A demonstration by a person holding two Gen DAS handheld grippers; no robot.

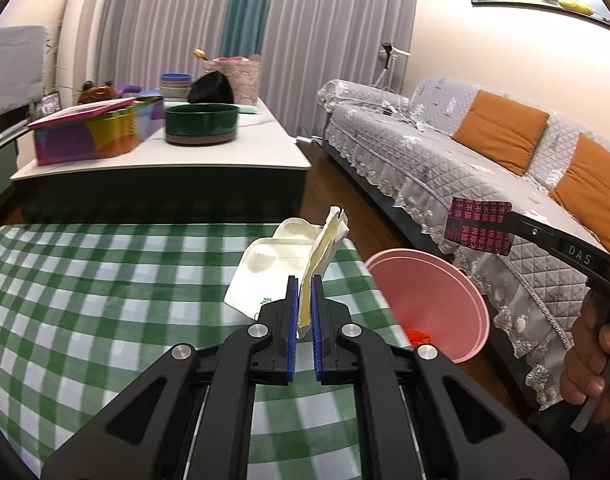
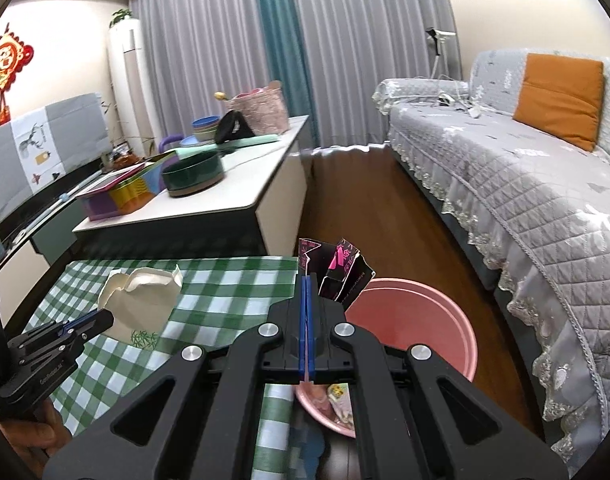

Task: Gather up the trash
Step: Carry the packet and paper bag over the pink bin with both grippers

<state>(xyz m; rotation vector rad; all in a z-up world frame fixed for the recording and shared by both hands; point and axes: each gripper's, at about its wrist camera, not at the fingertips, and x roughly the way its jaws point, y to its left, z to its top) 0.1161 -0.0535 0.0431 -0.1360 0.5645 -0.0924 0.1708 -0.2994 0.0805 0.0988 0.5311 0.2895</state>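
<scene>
At far left a long low surface (image 1: 209, 160) carried a colourful box (image 1: 93, 132), a dark green bowl (image 1: 202, 124), stacked small bowls (image 1: 176, 84) and a pink basket (image 1: 237, 76), with grey curtains (image 1: 165, 20) behind.

In front of it lay a second surface covered by a green-and-white checked cloth (image 1: 105, 300). On this cloth, near its right edge, rested a white moulded paper tray (image 1: 265, 268); in the right wrist view it appeared bent upward, just beside the tip of the left tool.

The left tool (image 1: 304, 300) was closed on a crumpled cream paper scrap (image 1: 325, 240), which stood upright from between its blue pads (image 1: 292, 308) above the cloth's right edge.

To the right, beside the checked surface and lower, stood a pink bin (image 1: 433, 300), with a red scrap (image 1: 419, 338) visible inside; the right wrist view showed further wrappers (image 2: 339, 400) at the bottom.

The right tool (image 2: 307, 300), held by a hand (image 1: 593, 360), was clamped on a black wrapper with pink print (image 2: 337, 268). That wrapper was held above the near rim of the bin.

At far right a sofa (image 1: 465, 168) under a grey quilted cover bore orange cushions (image 1: 501, 130), and a wooden floor (image 2: 365, 200) separated it from the surfaces.
</scene>
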